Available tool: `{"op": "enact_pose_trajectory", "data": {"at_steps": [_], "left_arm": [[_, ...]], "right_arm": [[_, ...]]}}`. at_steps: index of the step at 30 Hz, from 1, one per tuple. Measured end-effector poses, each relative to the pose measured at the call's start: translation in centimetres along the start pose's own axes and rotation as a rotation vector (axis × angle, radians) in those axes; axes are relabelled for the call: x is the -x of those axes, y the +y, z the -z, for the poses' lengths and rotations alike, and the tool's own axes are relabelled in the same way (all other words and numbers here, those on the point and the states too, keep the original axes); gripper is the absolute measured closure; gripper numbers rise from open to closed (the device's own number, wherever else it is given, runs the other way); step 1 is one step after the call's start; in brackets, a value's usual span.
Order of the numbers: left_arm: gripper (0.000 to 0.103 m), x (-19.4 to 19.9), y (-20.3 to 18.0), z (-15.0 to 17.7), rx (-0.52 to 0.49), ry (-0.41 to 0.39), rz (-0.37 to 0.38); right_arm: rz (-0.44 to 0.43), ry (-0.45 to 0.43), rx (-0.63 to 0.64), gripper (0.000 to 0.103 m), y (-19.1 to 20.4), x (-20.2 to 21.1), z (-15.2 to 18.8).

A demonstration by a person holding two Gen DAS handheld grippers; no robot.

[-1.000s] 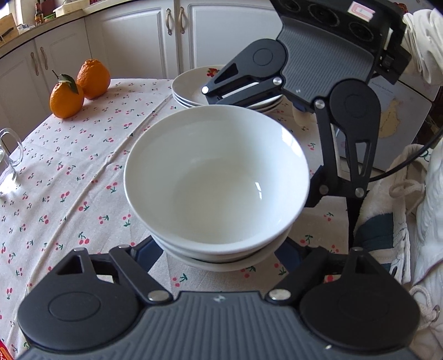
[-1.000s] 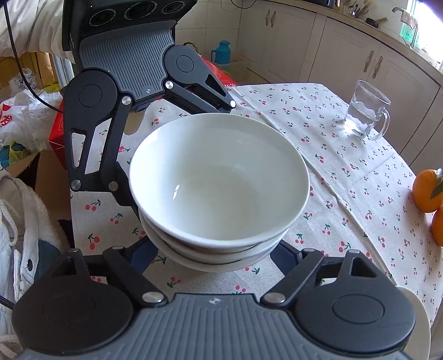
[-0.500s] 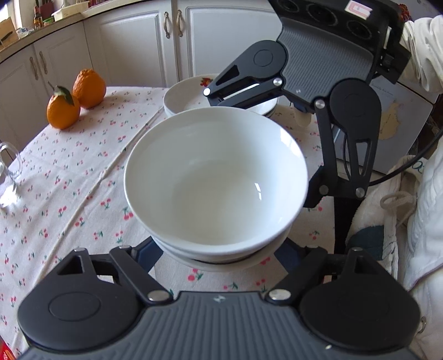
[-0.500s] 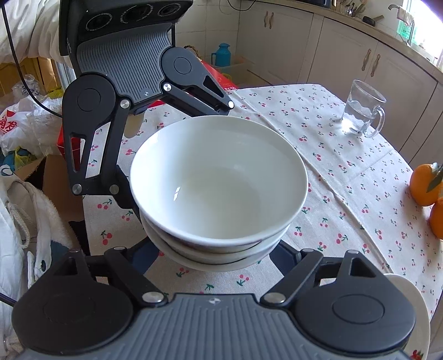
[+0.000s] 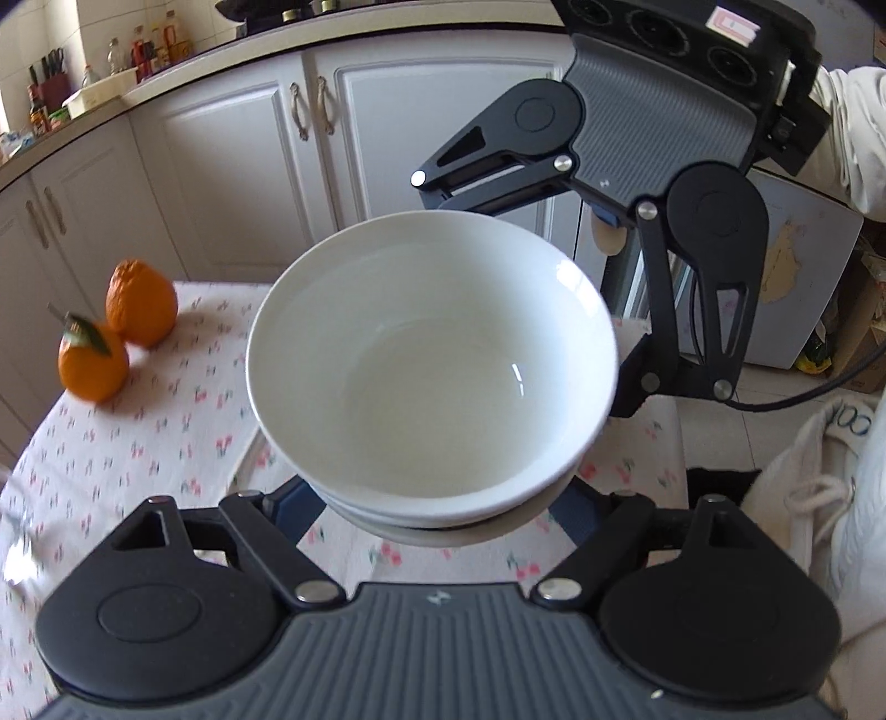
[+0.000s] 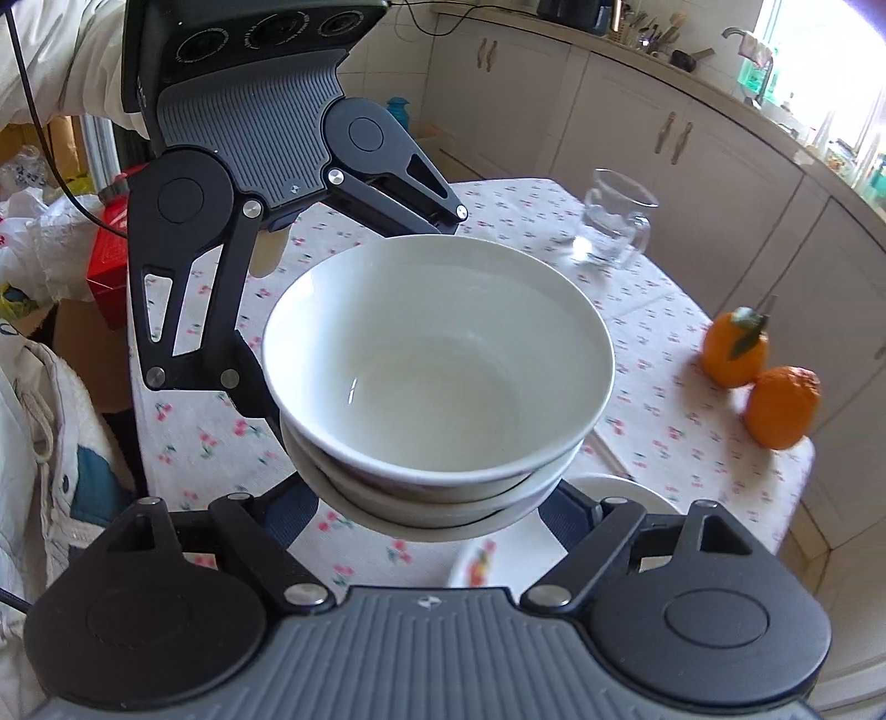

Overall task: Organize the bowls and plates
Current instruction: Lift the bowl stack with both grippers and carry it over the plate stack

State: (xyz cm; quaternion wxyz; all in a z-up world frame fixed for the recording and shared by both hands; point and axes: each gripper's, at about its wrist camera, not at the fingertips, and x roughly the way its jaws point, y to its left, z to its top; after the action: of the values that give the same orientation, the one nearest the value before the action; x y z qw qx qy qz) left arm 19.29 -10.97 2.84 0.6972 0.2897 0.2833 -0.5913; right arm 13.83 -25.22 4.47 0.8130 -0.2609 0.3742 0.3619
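Honestly nothing readable here. There's a pinkish sticker on top of the right gripper's housing and some blue lettering on a white bag, both too blurry.

Stacked bowls held between my two grippers, above the table
From my left wrist view the right gripper sits opposite, behind the bowls; two oranges touch each other at the table's far left. From my right wrist view a glass mug stands behind the bowls, a plate lies below them to the right
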Motion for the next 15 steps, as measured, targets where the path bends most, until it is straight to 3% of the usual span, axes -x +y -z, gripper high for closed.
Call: {"op": "enact_pose_trajectory", "data": {"at_steps": [8, 15], "left_arm": [[0.018, -4.8, 1.1, -3.9, -0.064, -0.017, 0.037], [0.018, -7.9, 1.6, -4.7, -0.071, 0.007, 0.077]], "right_arm": [[0.085, 0.03, -0.054, 0.014, -4.2, 1.7, 3.4], [0.09, 0.052, -0.123, 0.014, -6.5, 1.1, 6.5]]}}
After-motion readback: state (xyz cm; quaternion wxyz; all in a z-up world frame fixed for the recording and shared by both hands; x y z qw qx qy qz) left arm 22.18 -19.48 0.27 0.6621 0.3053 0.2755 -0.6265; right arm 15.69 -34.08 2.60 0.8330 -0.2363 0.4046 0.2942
